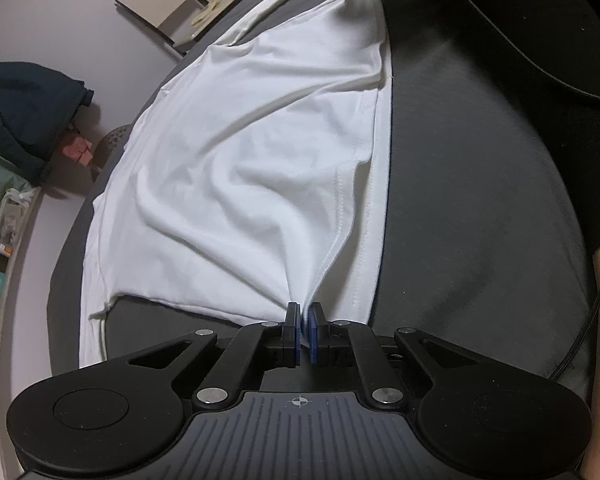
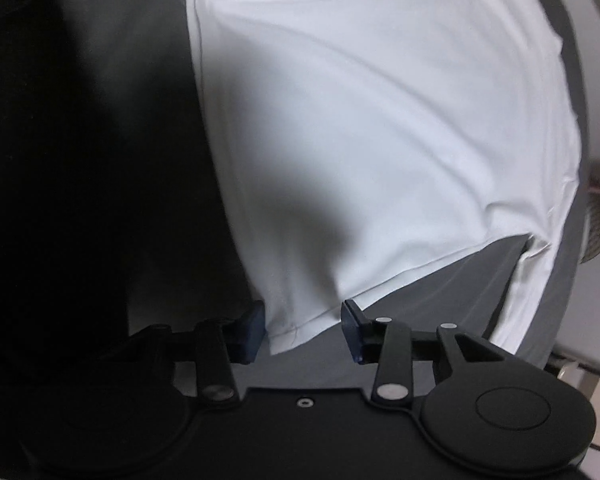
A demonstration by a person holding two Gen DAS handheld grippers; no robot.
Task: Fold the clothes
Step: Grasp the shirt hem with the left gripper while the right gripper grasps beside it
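white t-shirt [image 1: 240, 160] spread on grey bed cover [image 1: 480, 200]. left gripper [image 1: 305, 320] clamped on hem corner. right gripper [image 2: 303, 326] jaws apart, corner between, not yet pinched; full closure advised before both corners are lifted evenly.

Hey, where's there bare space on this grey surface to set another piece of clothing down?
Bare grey surface lies along the white garment on its hemmed side, and a smaller patch sits between its edge and a hanging flap. The middle is covered, with the left hand-held gripper pinching the cloth.

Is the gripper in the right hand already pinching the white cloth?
No, the right gripper stands open, the white cloth corner lying loose between its pads.
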